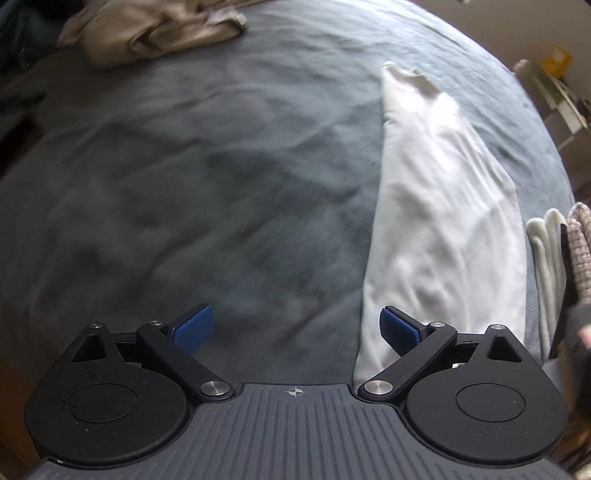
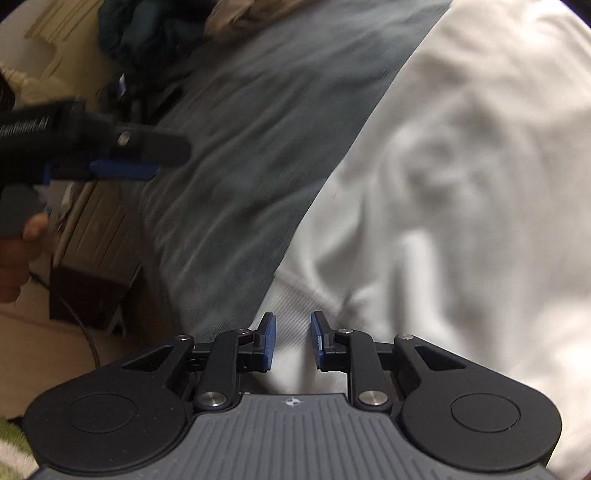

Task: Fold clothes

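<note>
A white garment (image 1: 436,206) lies as a long folded strip on the grey bedspread (image 1: 203,184), to the right of my left gripper (image 1: 297,314). That gripper is open wide over bare bedspread, its right pad near the strip's left edge. In the right wrist view the white garment (image 2: 461,184) fills the right half. My right gripper (image 2: 293,321) is open, with a narrow gap between the pads above the garment's ribbed hem. The left gripper (image 2: 162,158) shows side-on at the left, over the bed's edge.
A crumpled beige garment (image 1: 147,33) lies at the far left of the bed. Folded white clothes (image 1: 546,266) and a tweed piece (image 1: 580,240) sit at the right edge. Dark green clothes (image 2: 147,29) are piled far off. A hand (image 2: 22,243) holds the left gripper's handle. Wooden furniture (image 2: 99,221) stands beside the bed.
</note>
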A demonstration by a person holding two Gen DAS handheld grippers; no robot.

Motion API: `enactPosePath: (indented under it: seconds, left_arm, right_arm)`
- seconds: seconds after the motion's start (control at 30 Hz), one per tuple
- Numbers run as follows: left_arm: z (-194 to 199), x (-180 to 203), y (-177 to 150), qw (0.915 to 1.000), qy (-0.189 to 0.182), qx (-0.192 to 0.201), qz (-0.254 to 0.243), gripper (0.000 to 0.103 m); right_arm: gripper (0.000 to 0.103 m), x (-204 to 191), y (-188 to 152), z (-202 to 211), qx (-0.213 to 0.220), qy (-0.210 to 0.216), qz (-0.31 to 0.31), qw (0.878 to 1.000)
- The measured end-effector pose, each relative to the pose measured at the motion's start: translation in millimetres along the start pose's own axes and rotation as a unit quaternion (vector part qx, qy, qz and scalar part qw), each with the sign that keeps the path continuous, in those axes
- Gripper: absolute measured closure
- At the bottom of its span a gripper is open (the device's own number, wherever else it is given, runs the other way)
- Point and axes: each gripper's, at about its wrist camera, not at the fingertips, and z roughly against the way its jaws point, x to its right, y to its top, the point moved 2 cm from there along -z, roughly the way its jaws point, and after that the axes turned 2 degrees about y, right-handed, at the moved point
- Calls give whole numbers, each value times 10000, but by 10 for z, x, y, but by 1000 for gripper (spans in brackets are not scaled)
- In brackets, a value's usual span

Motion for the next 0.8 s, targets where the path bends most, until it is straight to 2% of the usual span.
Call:
enactPosePath:
  seconds: [0.07,0.13,0.2,0.33,0.47,0.53,0.57,0.6,0.73,0.8]
  left_arm:
    - [-50,21,-109,9998,-66,-141,117,13]
    - [-111,20,-218,9990,-252,-329,189,22]
    - [-176,22,-308,9967,-543,-557,250,32]
    - [-330,76,-452,9887,-1192,-844,324,40]
    - [-549,117,-528,9823,-1472,-1040,509,51]
    - [-708,149,-560,9805,-1431,-1231,540,65]
    - [-766,156,-582,9805,-1343,-1333,525,83]
    - [-792,155,-604,9802,-1300,-1400,528,96]
    - [-566,207,-605,9825,-1443,-1130,336,99]
    - [-547,204,-637,9849,-1354,-1064,145,99]
  right_arm:
    - [80,-90,-56,12,-187,90,99,9997]
    - [80,-121,-66,95,-276,46,97,9996]
    - [80,-59,-56,252,-280,-176,-131,9994]
    - [80,109,-91,621,-128,-577,-671,9960]
    - [80,210,-123,833,-118,-911,-1058,9901]
    - [80,248,-130,883,-118,-988,-1237,9873]
    - [80,254,-136,890,-121,-1028,-1260,9866]
    - [80,256,-150,896,-119,-1076,-1254,9862]
    - [80,302,-192,946,-34,-1250,-1273,9839]
    - [80,340,-209,979,36,-1331,-1299,9825]
